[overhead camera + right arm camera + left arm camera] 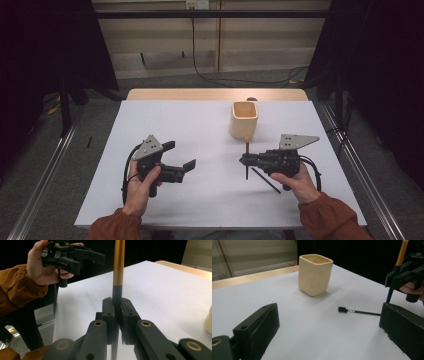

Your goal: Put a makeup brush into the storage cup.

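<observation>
Our right tongs (pixel 247 160) pinch a brush (pixel 118 270) with an orange-and-black handle; its shaft stands upright between the pressed-together pads, at about five o'clock on the white tabletop (pixel 200 125). Our left tongs (pixel 181 155) hang spread with nothing between them, at about eight o'clock. The cream square cup (pixel 244 120) stands upright near one o'clock, just beyond the held brush. A second thin black brush (pixel 359 312) lies flat on the tabletop just beside the right tongs, its bristle end pointing toward the left tongs.
</observation>
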{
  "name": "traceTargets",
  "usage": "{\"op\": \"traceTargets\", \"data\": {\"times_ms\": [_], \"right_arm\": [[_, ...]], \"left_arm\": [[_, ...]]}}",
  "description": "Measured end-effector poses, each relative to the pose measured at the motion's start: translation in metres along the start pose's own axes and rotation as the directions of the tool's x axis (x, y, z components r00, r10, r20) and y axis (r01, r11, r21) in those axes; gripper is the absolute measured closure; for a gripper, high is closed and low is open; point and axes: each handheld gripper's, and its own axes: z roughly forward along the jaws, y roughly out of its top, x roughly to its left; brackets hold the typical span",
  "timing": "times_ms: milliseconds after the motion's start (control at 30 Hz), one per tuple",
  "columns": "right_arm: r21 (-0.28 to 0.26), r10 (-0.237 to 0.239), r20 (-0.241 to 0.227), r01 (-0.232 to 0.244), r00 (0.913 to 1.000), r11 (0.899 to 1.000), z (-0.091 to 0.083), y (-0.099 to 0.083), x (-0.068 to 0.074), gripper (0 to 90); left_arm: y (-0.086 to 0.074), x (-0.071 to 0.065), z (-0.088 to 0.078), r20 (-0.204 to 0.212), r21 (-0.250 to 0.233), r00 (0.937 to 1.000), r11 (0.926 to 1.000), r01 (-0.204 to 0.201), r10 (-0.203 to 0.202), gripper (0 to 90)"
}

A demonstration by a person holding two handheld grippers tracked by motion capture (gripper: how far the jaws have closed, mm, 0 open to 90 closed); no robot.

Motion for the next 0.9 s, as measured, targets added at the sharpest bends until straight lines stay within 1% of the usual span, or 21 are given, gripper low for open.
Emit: {"op": "traceTargets", "data": {"times_ms": [33,67,200,267,300,333,367,400,467,567,600,667,700,800,900], "right_arm": [[-0.001,0.0,0.003,0.0,1.0,1.0,0.0,0.0,0.0,83.3],[-0.002,0.0,0.005,0.0,1.0,1.0,-0.001,0.001,0.0,83.3],[-0.002,-0.001,0.013,0.001,0.9999,1.0,-0.001,0.002,-0.003,83.3],[0.002,-0.002,0.02,0.002,0.9998,1.0,-0.001,0.002,-0.005,83.3],[0.005,0.0,0.022,0.0,0.9998,1.0,-0.001,0.002,-0.006,83.3],[0.01,-0.001,0.028,0.001,0.9996,1.0,0.0,0.002,-0.007,83.3],[0.01,0.0,0.029,0.0,0.9996,1.0,0.0,0.002,-0.008,83.3],[0.009,0.0,0.03,0.0,0.9996,1.0,0.001,0.002,-0.009,83.3],[0.007,-0.003,0.036,0.003,0.9994,1.0,0.0,0.004,-0.01,83.3],[0.001,-0.004,0.046,0.003,0.9989,1.0,-0.003,0.006,-0.013,83.3],[-0.001,-0.001,0.05,0.001,0.9987,1.0,-0.003,0.007,-0.014,83.3],[-0.011,0.0,0.053,0.0,0.9986,1.0,-0.004,0.009,-0.016,83.3],[-0.009,-0.005,0.059,0.005,0.9982,1.0,-0.004,0.01,-0.016,83.3],[-0.012,-0.004,0.069,0.005,0.9976,1.0,-0.003,0.014,-0.02,83.3],[-0.015,-0.002,0.08,0.003,0.9968,1.0,-0.002,0.017,-0.025,83.3]], "left_arm": [[-0.002,0.0,-0.003,-0.015,-0.006,0.9999,1.0,0.001,-0.001,2.9],[-0.004,0.001,-0.005,-0.019,-0.009,0.9998,1.0,0.001,-0.002,2.9],[-0.011,0.003,-0.014,-0.04,0.003,0.9992,1.0,0.002,-0.002,2.5],[-0.015,0.004,-0.018,-0.076,0.003,0.9971,1.0,0.009,-0.009,1.3],[-0.016,0.006,-0.021,-0.073,0.008,0.9973,0.9999,0.013,-0.013,0.7],[-0.017,0.006,-0.023,-0.075,0.002,0.9971,0.9999,0.014,-0.014,1.6],[-0.018,0.006,-0.025,-0.083,-0.003,0.9964,0.9999,0.012,-0.012,1.6],[-0.02,0.007,-0.028,-0.085,-0.004,0.9964,1.0,0.005,-0.005,1.0],[-0.022,0.008,-0.032,-0.084,-0.005,0.9964,0.9999,0.013,-0.013,1.0],[-0.026,0.008,-0.039,-0.096,-0.009,0.9953,0.9999,0.012,-0.013,1.6],[-0.028,0.006,-0.043,-0.108,-0.026,0.9941,0.9997,0.001,-0.004,2.3],[-0.031,0.004,-0.047,-0.103,-0.025,0.9947,0.9997,-0.008,0.005,1.5],[-0.033,0.002,-0.049,-0.106,-0.037,0.9944,0.9993,-0.001,-0.003,1.7],[-0.037,0.003,-0.053,-0.107,-0.044,0.9942,0.999,0.01,-0.015,1.6],[-0.041,0.007,-0.054,-0.109,-0.042,0.9935,0.9987,0.028,-0.032,1.8]]}}
